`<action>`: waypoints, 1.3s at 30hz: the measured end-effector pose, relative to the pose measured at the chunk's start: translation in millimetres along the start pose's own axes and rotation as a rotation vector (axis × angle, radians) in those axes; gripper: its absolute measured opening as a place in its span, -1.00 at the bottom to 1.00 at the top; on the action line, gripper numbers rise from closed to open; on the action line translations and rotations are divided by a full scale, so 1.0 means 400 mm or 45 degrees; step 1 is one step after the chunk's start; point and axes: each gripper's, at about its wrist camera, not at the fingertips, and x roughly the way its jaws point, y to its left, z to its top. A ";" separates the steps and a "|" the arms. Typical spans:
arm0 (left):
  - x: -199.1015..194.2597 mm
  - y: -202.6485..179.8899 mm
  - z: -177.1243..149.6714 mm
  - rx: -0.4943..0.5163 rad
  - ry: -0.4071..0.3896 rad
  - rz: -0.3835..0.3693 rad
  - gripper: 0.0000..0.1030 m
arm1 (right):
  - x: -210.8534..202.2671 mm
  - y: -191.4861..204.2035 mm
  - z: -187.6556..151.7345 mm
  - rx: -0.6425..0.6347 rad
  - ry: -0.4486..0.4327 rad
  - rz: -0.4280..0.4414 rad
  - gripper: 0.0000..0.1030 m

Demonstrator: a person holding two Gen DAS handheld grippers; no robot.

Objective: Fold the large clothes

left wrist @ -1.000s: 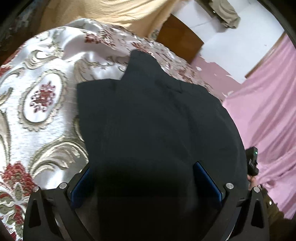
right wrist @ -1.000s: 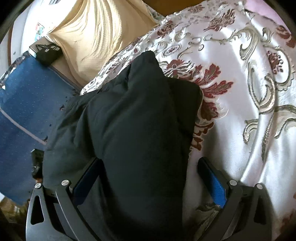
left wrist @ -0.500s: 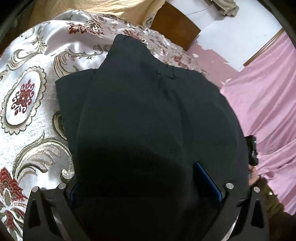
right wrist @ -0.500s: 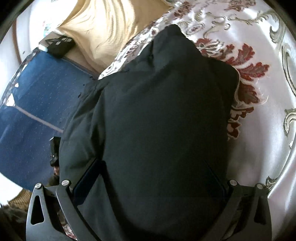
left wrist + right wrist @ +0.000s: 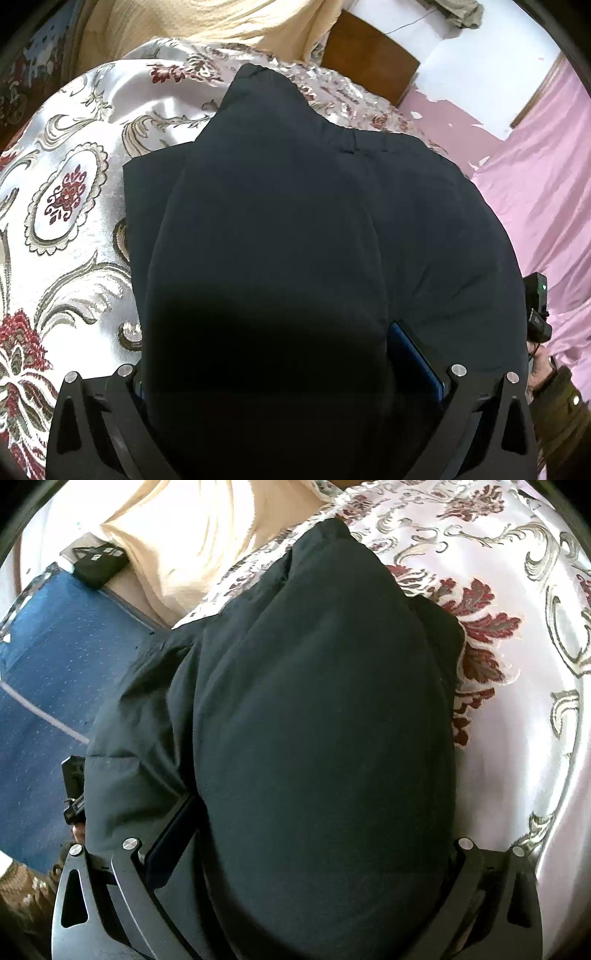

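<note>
Left wrist view. Dark garment (image 5: 288,236), black or navy, likely trousers to judge by a seam and a waistband-like edge, though I can't be sure. It lies over a satin bedspread (image 5: 66,192) with red-and-gold floral medallions. Cloth drapes over the left gripper (image 5: 288,354) and fills the space between its fingers; one blue pad (image 5: 415,354) shows on the right, the other is almost buried. Fingers stand wide, with fabric bunched between them, but whether they pinch the cloth I cannot tell. A lower layer of the garment juts out flat to the left, so a fold seems to be under way: the upper layer carried over the lower. Cream blanket (image 5: 207,26) at the bed's head, pink curtain (image 5: 535,192) to the right. At the far right edge, the other handheld gripper unit shows.

Right wrist view. Same garment (image 5: 317,716), heaped over the right gripper (image 5: 306,830); left pad (image 5: 170,834) visible, the right one hidden under cloth. Fingers again spread wide, grip unclear. Garment sits near the bed's edge, with blue flooring (image 5: 48,672) beyond. Holding both ends probably keeps the fold edge level.
</note>
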 end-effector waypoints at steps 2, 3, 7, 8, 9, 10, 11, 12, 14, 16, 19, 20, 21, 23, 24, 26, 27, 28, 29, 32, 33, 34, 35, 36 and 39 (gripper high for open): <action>0.002 -0.012 0.009 -0.012 0.019 0.028 0.95 | -0.009 -0.002 -0.004 0.058 0.002 -0.009 0.98; 0.000 -0.018 0.013 -0.013 0.024 0.048 0.92 | -0.008 0.005 -0.002 0.081 -0.002 -0.028 0.98; -0.007 -0.058 0.029 -0.004 0.040 0.125 0.52 | -0.005 0.045 -0.006 0.062 -0.028 -0.122 0.87; -0.010 -0.067 0.033 -0.006 0.042 0.148 0.36 | -0.008 0.054 -0.007 0.057 -0.040 -0.136 0.82; -0.018 -0.069 0.036 -0.008 0.042 0.164 0.27 | -0.013 0.066 -0.009 0.052 -0.058 -0.152 0.71; -0.025 -0.076 0.039 -0.006 0.036 0.185 0.06 | -0.021 0.069 -0.010 0.052 -0.072 -0.163 0.56; -0.034 -0.094 0.043 0.005 0.021 0.217 -0.13 | -0.027 0.075 -0.010 0.056 -0.085 -0.170 0.48; -0.047 -0.097 0.039 0.017 0.010 0.238 -0.21 | -0.035 0.088 -0.011 0.061 -0.104 -0.184 0.30; -0.069 -0.126 0.039 0.043 -0.016 0.291 -0.44 | -0.056 0.095 -0.013 0.056 -0.126 -0.208 0.02; -0.098 -0.147 0.033 0.066 -0.050 0.331 -0.54 | -0.083 0.119 -0.015 0.030 -0.161 -0.238 -0.33; -0.158 -0.167 0.022 0.080 -0.111 0.343 -0.62 | -0.146 0.147 -0.017 -0.017 -0.216 -0.265 -0.50; -0.178 -0.175 0.018 0.084 -0.129 0.341 -0.63 | -0.162 0.160 -0.017 -0.031 -0.232 -0.270 -0.51; -0.190 -0.179 0.019 0.090 -0.139 0.342 -0.63 | -0.182 0.169 -0.023 -0.044 -0.248 -0.269 -0.52; -0.233 -0.197 0.005 0.121 -0.159 0.357 -0.64 | -0.223 0.189 -0.040 -0.085 -0.276 -0.265 -0.53; -0.249 -0.206 -0.001 0.132 -0.167 0.364 -0.64 | -0.241 0.201 -0.046 -0.106 -0.284 -0.267 -0.53; -0.290 -0.219 -0.014 0.142 -0.183 0.366 -0.64 | -0.274 0.224 -0.061 -0.137 -0.295 -0.261 -0.53; -0.301 -0.225 -0.017 0.142 -0.189 0.366 -0.64 | -0.293 0.239 -0.069 -0.150 -0.300 -0.258 -0.53; -0.321 -0.230 -0.024 0.142 -0.194 0.365 -0.64 | -0.312 0.245 -0.083 -0.156 -0.305 -0.253 -0.53; -0.335 -0.233 -0.029 0.143 -0.198 0.365 -0.64 | -0.327 0.257 -0.090 -0.160 -0.310 -0.249 -0.53; -0.381 -0.243 -0.051 0.146 -0.202 0.371 -0.64 | -0.365 0.276 -0.117 -0.170 -0.319 -0.240 -0.53; -0.395 -0.247 -0.062 0.148 -0.203 0.373 -0.64 | -0.375 0.281 -0.128 -0.172 -0.321 -0.238 -0.53; -0.405 -0.248 -0.072 0.149 -0.202 0.373 -0.64 | -0.386 0.289 -0.139 -0.179 -0.320 -0.240 -0.53; -0.414 -0.250 -0.082 0.148 -0.200 0.373 -0.64 | -0.392 0.292 -0.149 -0.184 -0.317 -0.245 -0.53; -0.422 -0.250 -0.094 0.147 -0.196 0.372 -0.64 | -0.401 0.297 -0.162 -0.187 -0.314 -0.249 -0.53; -0.435 -0.246 -0.133 0.138 -0.182 0.366 -0.64 | -0.418 0.301 -0.201 -0.186 -0.310 -0.254 -0.53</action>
